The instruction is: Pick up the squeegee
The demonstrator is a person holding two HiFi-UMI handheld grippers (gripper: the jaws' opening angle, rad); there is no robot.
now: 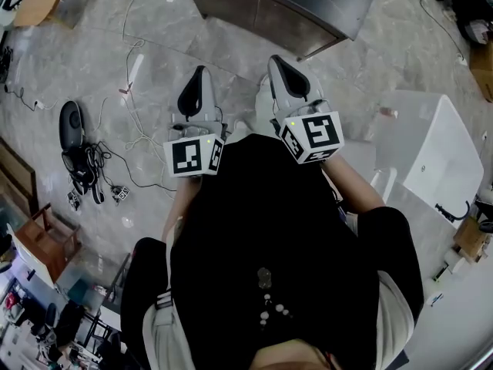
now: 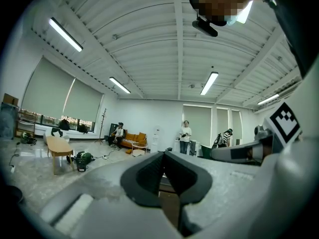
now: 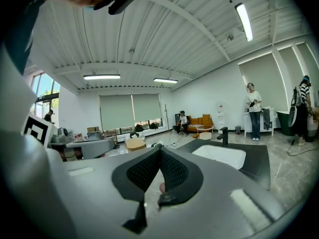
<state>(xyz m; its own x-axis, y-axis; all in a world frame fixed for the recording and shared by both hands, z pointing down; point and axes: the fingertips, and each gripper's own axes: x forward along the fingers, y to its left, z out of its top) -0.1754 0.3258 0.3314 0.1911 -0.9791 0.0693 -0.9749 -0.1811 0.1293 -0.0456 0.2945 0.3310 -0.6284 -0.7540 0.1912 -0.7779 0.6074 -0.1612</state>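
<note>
Over floor (image 1: 154, 21), short of counter (image 1: 262, 10): left gripper (image 1: 200, 72) and right gripper (image 1: 276, 60) both shut, empty. Squeegee in no view. Scan counter and sink (image 3: 219, 156) first; open jaws only once handle found, then close square across it.

The dark sink surface (image 1: 350, 2) runs off the top edge of our head view. Our black torso (image 1: 269, 230) hides the floor (image 1: 154, 45) beneath, and the far people (image 2: 185, 137) are too small for us to detail.
</note>
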